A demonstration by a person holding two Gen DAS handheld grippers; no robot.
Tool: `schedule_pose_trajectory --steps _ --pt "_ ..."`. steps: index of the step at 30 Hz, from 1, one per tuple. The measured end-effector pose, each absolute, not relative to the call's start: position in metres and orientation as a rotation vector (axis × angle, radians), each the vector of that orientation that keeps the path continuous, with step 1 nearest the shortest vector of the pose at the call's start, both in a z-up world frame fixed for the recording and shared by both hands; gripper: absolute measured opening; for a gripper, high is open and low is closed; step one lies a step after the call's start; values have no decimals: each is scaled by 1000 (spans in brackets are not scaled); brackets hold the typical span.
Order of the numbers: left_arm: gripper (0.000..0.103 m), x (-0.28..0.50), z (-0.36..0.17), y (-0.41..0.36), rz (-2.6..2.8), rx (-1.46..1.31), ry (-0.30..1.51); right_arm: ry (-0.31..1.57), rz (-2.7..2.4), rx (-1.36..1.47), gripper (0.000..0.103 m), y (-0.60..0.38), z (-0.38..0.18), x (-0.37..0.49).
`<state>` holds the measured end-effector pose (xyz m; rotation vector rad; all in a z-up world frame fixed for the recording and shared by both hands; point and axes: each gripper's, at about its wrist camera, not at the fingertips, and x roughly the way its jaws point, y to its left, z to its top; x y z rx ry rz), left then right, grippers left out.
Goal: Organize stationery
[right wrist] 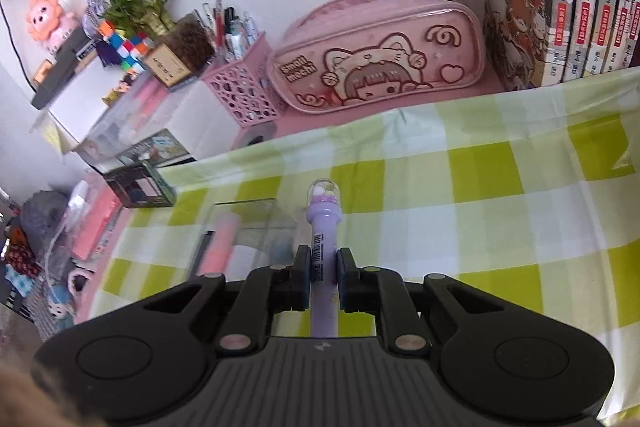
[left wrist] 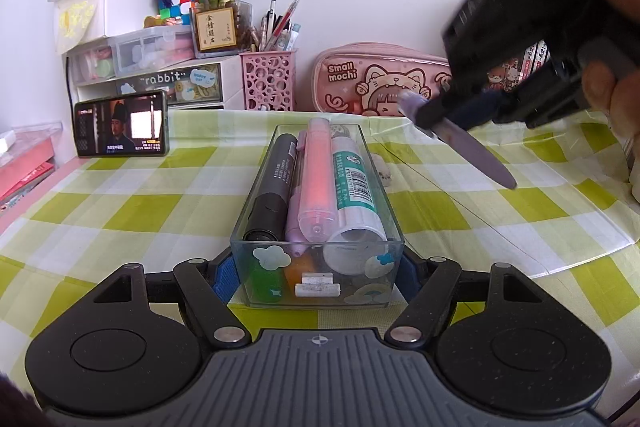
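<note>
Purple pen (right wrist: 323,255): lilac barrel, barcode label, clear domed cap with small white beads inside. Clamped between closed fingers of right gripper (right wrist: 323,281), held in the air above the checked tablecloth (right wrist: 480,203), right of the clear box (left wrist: 320,227). Box packed lengthwise with black marker (left wrist: 272,183), pink highlighter (left wrist: 318,179), white glue stick (left wrist: 354,195); green and orange items underneath. Left gripper (left wrist: 316,277) closed on the box's near end.

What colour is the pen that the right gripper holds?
Light purple; the pen shows best in the right wrist view.
</note>
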<state>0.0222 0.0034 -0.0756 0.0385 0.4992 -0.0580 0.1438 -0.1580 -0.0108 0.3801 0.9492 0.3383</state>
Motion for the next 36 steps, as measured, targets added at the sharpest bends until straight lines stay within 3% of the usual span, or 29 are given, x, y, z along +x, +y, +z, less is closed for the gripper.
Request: schedule_pose_trajectory --steps 17,25,36 --pt "73 23 -74 3 -57 43 497 1045 381 376 16 -94 3 146" --pt "73 23 -74 2 -55 51 493 1211 320 310 16 -62 6 174" --pt "73 22 -75 3 -63 44 494 1237 275 210 17 -43 12 171"
